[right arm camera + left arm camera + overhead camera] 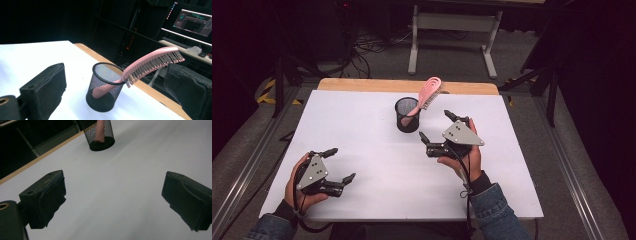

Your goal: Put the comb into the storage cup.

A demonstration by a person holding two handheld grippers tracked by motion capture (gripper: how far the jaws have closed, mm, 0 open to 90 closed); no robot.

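A pink hairbrush [427,94] stands handle-down in a black mesh cup [407,116] near the far middle of the white table [362,125]; its bristled head leans out over the rim to the right. In the right gripper view the hairbrush [152,62] and cup [105,87] sit just ahead between the jaws. My right gripper [435,127] hovers open a little to the right of the cup, holding nothing. My left gripper [340,164] rests open near the front left of the table, empty. In the left gripper view the cup [100,135] is far ahead.
A wooden strip [407,86] runs along the table's far edge. Beyond it stand a white table frame [452,30] and cables on the floor. A lit monitor [193,21] is in the dark background of the right gripper view.
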